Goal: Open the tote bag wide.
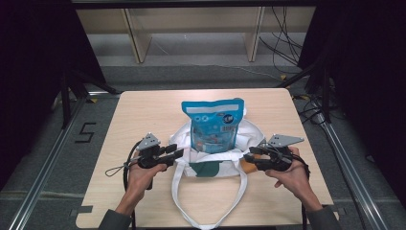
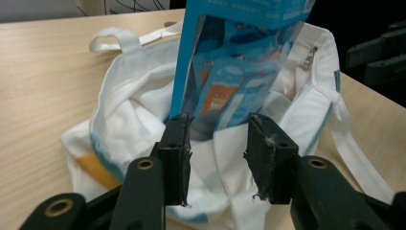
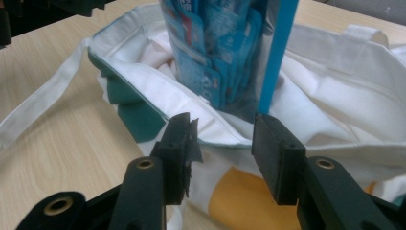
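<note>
A white tote bag [image 1: 210, 160] with green and orange patches lies on the wooden table [image 1: 143, 110], its mouth open. A blue snack pouch [image 1: 214, 124] stands upright inside that mouth. My left gripper [image 1: 178, 153] is open at the bag's left edge, its jaws on either side of the white cloth [image 2: 218, 158] below the pouch [image 2: 234, 62]. My right gripper [image 1: 248, 157] is open at the bag's right edge. In the right gripper view the bag's rim [image 3: 215, 129] passes between the jaws without being pinched, and the pouch [image 3: 215, 52] rises just behind.
The bag's long white straps [image 1: 184, 206] loop toward the table's front edge. Another strap [image 3: 43, 105] trails across the bare wood on the left of the right gripper view. Wooden shelving legs [image 1: 139, 38] and cables [image 1: 282, 43] stand on the floor beyond the table.
</note>
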A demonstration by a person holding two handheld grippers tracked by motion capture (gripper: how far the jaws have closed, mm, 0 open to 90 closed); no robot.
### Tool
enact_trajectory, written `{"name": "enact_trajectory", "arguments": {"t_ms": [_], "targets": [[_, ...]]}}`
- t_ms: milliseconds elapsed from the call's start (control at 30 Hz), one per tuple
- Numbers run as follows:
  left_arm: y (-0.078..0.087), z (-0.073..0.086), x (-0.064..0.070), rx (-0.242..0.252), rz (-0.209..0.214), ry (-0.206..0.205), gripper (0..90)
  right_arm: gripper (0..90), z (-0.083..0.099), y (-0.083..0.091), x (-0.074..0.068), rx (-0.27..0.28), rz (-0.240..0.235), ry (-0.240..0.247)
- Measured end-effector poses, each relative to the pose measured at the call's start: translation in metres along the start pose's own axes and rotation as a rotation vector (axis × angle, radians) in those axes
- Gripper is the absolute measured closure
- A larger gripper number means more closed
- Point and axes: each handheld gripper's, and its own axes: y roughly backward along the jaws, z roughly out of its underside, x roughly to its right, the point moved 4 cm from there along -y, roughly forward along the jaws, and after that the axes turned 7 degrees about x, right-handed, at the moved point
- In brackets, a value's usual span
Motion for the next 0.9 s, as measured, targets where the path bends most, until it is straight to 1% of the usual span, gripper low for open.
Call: {"name": "enact_trajectory", "arguments": {"t_ms": [33,67,100,133,167,200,233,267,300,333,367,400,433,467,500,533,567,600,633,667,700,733,767,800,833,867,900], "targets": [[0.003,0.002,0.001,-0.004,0.003,0.005,58.0,58.9,0.0,0.001,0.001,0.001,0.006,0.006],[0.005,0.004,0.002,-0.007,0.005,0.01,57.7,58.7,0.002,0.001,0.0,-0.014,0.003,-0.002],[0.008,0.006,0.003,-0.013,0.007,0.0,57.2,58.6,0.003,0.001,-0.002,-0.017,0.006,-0.008],[0.01,0.009,0.004,-0.018,0.01,0.0,56.7,58.2,0.005,0.001,-0.002,-0.028,0.002,0.007],[0.012,0.011,0.004,-0.028,0.011,-0.013,56.0,57.5,0.006,0.001,-0.002,-0.032,0.006,0.014],[0.014,0.014,0.004,-0.031,0.004,-0.004,55.3,57.3,0.007,0.0,-0.001,-0.035,0.001,0.029],[0.016,0.017,0.004,-0.035,0.012,0.0,55.1,57.2,0.008,0.001,0.0,-0.038,0.011,0.026],[0.018,0.02,0.005,-0.042,0.012,0.008,54.3,57.2,0.01,0.001,-0.002,-0.052,0.009,0.001],[0.019,0.024,0.005,-0.043,0.004,0.009,52.7,56.9,0.011,0.001,0.0,-0.053,0.007,0.014],[0.021,0.027,0.006,-0.05,0.002,0.014,51.4,56.7,0.013,0.002,-0.003,-0.061,0.01,-0.007],[0.022,0.031,0.006,-0.054,-0.003,0.025,49.6,56.4,0.013,0.002,-0.001,-0.049,0.017,0.019],[0.024,0.034,0.006,-0.058,0.001,0.025,48.2,55.9,0.013,0.003,0.0,-0.056,0.014,0.029],[0.025,0.036,0.006,-0.059,-0.001,0.032,47.9,55.5,0.014,0.005,0.0,-0.057,0.025,0.009],[0.027,0.038,0.006,-0.061,-0.007,0.032,47.3,55.0,0.014,0.006,0.001,-0.055,0.028,0.016],[0.028,0.04,0.005,-0.064,-0.017,0.033,46.3,54.4,0.015,0.007,0.002,-0.061,0.029,0.011],[0.03,0.04,0.005,-0.063,-0.021,0.033,45.2,53.8,0.015,0.007,0.004,-0.056,0.032,0.021],[0.031,0.041,0.005,-0.058,-0.024,0.04,44.2,53.4,0.015,0.009,0.004,-0.052,0.043,0.007],[0.033,0.041,0.004,-0.062,-0.029,0.029,43.5,53.0,0.016,0.009,0.003,-0.054,0.048,-0.01],[0.034,0.041,0.004,-0.062,-0.03,0.027,42.8,52.5,0.016,0.01,0.006,-0.05,0.049,0.015],[0.035,0.042,0.004,-0.062,-0.043,0.024,42.3,52.0,0.018,0.011,0.004,-0.056,0.053,-0.015],[0.036,0.043,0.003,-0.061,-0.036,0.023,41.8,51.5,0.018,0.011,0.006,-0.053,0.042,0.014],[0.036,0.044,0.004,-0.057,-0.04,0.032,41.0,51.2,0.019,0.012,0.007,-0.061,0.051,0.014],[0.038,0.045,0.003,-0.061,-0.037,0.026,40.3,50.7,0.02,0.012,0.007,-0.06,0.05,0.013],[0.038,0.046,0.003,-0.058,-0.052,0.034,39.8,50.7,0.021,0.012,0.006,-0.055,0.066,0.001],[0.04,0.046,0.002,-0.057,-0.061,0.031,39.4,50.3,0.022,0.012,0.007,-0.058,0.059,0.0],[0.041,0.047,0.001,-0.053,-0.071,0.028,39.1,49.9,0.023,0.013,0.008,-0.069,0.044,0.012],[0.042,0.048,0.0,-0.056,-0.072,0.029,38.5,49.5,0.024,0.013,0.007,-0.064,0.055,0.011]]}}
